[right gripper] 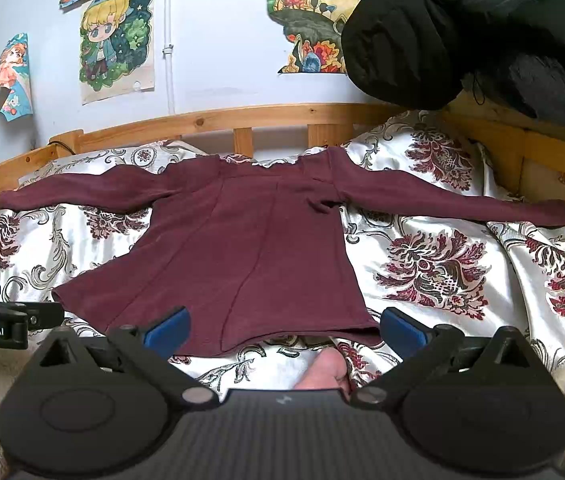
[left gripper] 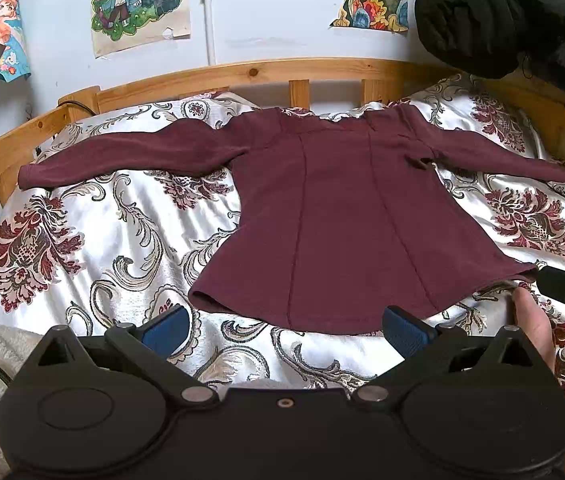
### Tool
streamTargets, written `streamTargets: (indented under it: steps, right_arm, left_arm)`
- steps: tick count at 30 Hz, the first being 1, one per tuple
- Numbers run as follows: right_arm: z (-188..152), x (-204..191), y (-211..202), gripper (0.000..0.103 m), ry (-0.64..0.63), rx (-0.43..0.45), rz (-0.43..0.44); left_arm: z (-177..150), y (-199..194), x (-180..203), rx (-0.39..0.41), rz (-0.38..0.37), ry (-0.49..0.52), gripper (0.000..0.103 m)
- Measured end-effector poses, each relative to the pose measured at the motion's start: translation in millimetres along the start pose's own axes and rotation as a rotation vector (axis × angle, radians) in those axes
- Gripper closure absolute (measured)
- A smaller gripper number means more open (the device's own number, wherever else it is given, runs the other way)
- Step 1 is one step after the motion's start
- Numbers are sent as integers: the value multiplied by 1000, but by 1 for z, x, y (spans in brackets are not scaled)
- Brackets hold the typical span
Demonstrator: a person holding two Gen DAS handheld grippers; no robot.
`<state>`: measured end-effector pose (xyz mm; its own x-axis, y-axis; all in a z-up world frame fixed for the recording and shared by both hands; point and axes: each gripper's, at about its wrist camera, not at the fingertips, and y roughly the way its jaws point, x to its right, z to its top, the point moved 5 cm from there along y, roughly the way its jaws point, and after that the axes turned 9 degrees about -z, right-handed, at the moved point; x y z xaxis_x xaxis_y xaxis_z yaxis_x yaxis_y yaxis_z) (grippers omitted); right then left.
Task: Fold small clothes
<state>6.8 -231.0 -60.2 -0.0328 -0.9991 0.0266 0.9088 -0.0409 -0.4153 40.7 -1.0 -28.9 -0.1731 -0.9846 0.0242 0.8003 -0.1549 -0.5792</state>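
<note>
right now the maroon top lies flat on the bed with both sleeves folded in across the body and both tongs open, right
Not quite. The maroon top lies flat on the bed with both sleeves spread straight out to the sides, not folded in; the right wrist view shows this. Both tongs, left and right, are open.

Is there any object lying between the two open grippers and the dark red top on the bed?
Nothing visible. The maroon top lies flat; the left hand-held gripper and right hand-held gripper hover open at its hem, over bare bedspread.
</note>
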Motion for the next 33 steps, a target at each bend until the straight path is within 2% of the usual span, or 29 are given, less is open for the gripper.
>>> streamTargets:
  steps: [14, 21, 25, 33]
  right_arm:
    - [0, 2, 5, 0, 6, -16, -6]
    - [5, 11, 17, 0, 73, -72, -6]
    - [20, 37, 25, 0, 176, -76, -38]
    - [56, 122, 67, 0, 359, -56, -162]
  left_arm:
    - [-2, 3, 4, -23, -7, 19, 1]
    - [-1, 20, 4, -92, -23, 41, 1]
    - [21, 33, 7, -127, -60, 50, 1]
    - [92, 90, 15, -97, -104, 99, 1]
